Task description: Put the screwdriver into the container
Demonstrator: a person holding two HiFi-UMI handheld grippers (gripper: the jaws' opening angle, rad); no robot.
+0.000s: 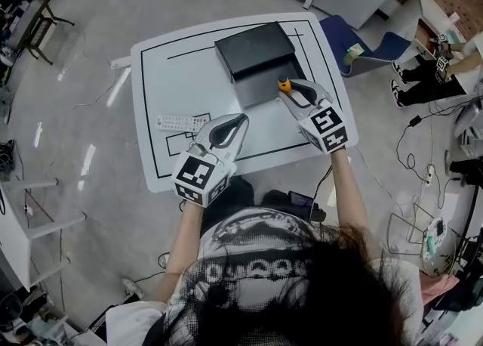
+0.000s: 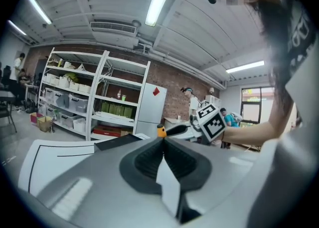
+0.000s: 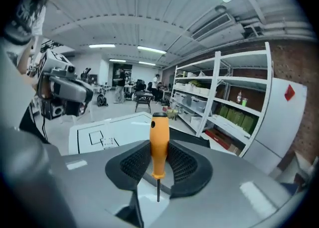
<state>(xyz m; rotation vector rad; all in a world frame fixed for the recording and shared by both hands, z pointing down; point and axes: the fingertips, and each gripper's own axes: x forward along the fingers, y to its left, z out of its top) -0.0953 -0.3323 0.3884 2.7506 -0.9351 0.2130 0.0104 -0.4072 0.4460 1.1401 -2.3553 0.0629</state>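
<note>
Right tool (image 3: 158, 165) pinches the orange screwdriver (image 3: 159, 140) (handle outward) by the black container (image 1: 253, 51); left tool (image 2: 163, 160) is pressed together, empty.

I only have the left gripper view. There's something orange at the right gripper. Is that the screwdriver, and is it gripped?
Observer: Yes. In the right gripper view, the right gripper has its pads closed on the orange handle of the screwdriver. The shaft points back toward the camera.
Operator: Where is it relative to the container?
Observer: In the head view, the screwdriver appears to be over the near edge of the black container, not yet inside.
Operator: Anything else on the table?
Observer: A white remote control lies on the table, just left of the left gripper and away from the container.
</note>
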